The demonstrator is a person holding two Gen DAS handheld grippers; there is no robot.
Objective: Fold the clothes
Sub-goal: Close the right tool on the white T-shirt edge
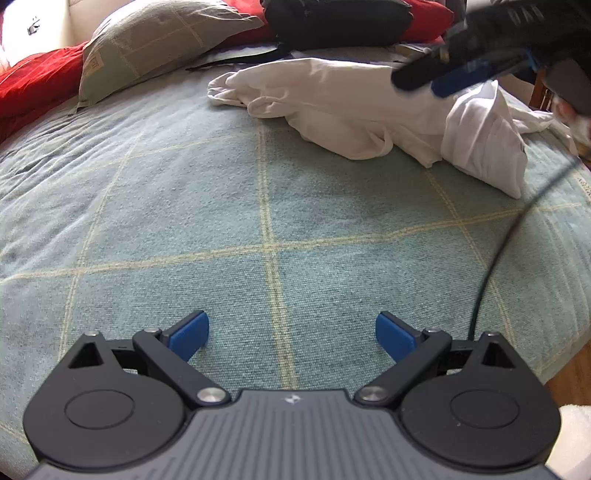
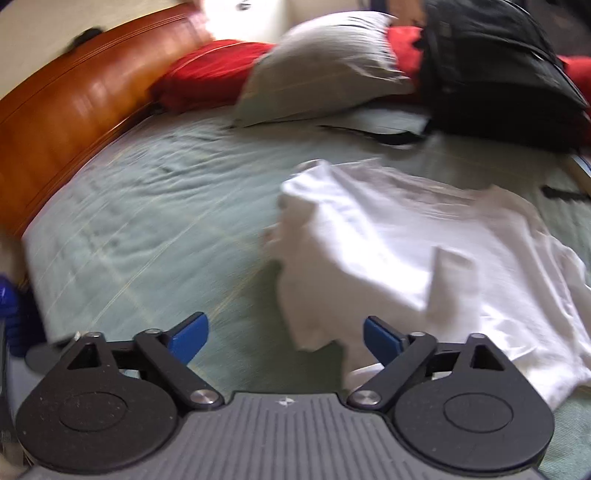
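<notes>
a pale green checked bedspread [image 1: 221,206] fills the left wrist view. a crumpled white garment [image 1: 354,110] lies at one o'clock, below a grey pillow [image 1: 147,44]. the left gripper [image 1: 291,334] hangs wide and empty; the right gripper [image 2: 285,334] is also spread, just over the garment's edge.

A crumpled shirt [image 1: 369,110] lies on the bedspread [image 1: 221,221], toward its far right in the left wrist view. Behind it, a bag [image 1: 332,22] rests against cushions [image 2: 207,70] at the head of the bed, with a pillow [image 1: 155,44] to the bag's left. The headboard [image 2: 66,122] runs along the left side in the right wrist view. A cable [image 1: 491,266] hangs at the right
</notes>
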